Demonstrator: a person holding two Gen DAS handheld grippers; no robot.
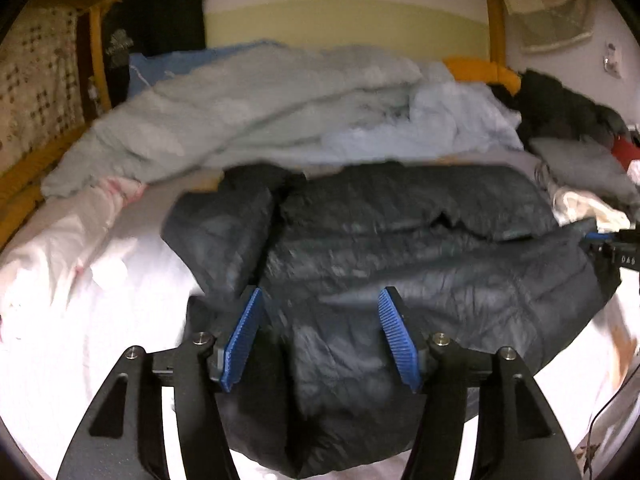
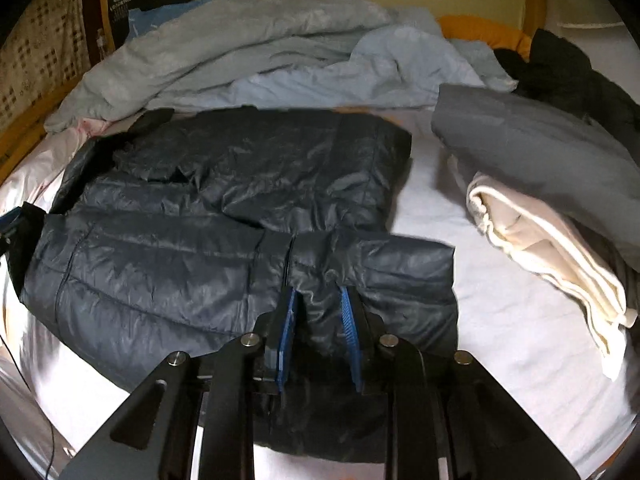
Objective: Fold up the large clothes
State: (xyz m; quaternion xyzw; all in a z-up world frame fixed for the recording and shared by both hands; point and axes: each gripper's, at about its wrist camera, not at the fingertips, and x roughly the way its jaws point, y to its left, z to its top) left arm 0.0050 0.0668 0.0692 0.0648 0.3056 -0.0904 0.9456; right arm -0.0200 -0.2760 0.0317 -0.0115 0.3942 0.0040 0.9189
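Observation:
A dark navy puffer jacket (image 1: 400,248) lies spread on the white bed sheet (image 1: 80,320); it also shows in the right wrist view (image 2: 200,216). My left gripper (image 1: 320,316) is open wide, its blue pads (image 1: 244,332) hovering over the jacket's near edge with fabric under and between them. My right gripper (image 2: 318,312) is shut on a fold of the jacket near its hem, beside the zipper. The right gripper also shows at the far right edge of the left wrist view (image 1: 612,244).
A rumpled pale grey-blue duvet (image 2: 248,52) lies across the back of the bed. Folded grey (image 2: 532,148) and cream (image 2: 552,248) clothes are stacked on the right. Dark clothes (image 2: 568,76) pile at the back right. A wooden bed frame (image 1: 96,52) runs along the left.

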